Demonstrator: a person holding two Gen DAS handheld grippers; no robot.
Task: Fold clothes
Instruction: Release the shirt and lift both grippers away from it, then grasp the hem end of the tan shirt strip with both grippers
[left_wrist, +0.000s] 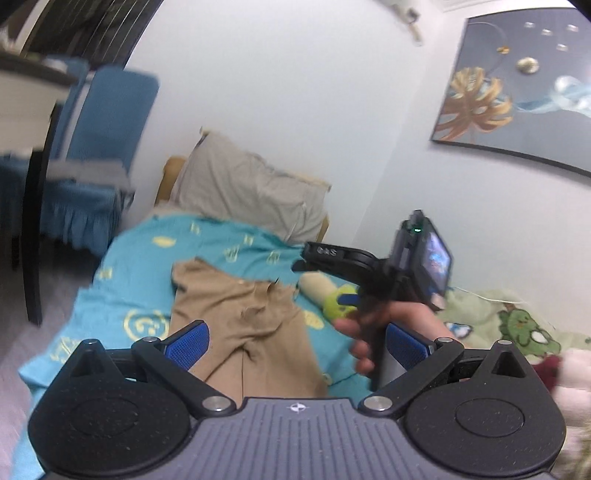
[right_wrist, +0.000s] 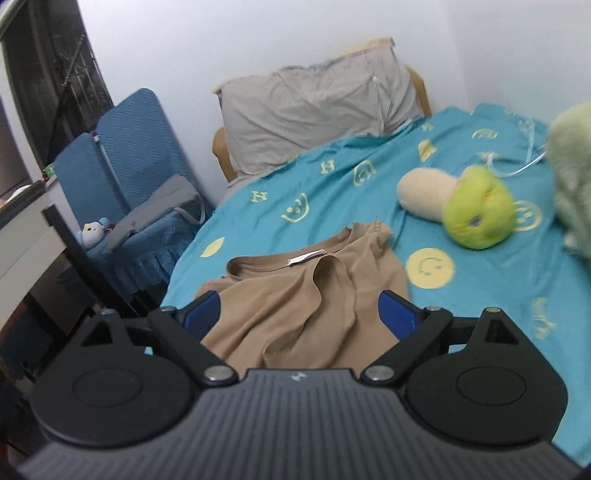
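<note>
A tan shirt lies rumpled on the teal bedsheet. It also shows in the right wrist view, with its collar and white label facing away from me. My left gripper is open above the shirt's near part, holding nothing. My right gripper is open over the shirt's middle, also holding nothing. In the left wrist view the right gripper is held in a hand above the bed, to the right of the shirt.
A grey pillow leans at the head of the bed. A green and cream plush toy lies right of the shirt. A green blanket with more plush toys is at the right. Blue chairs stand left of the bed.
</note>
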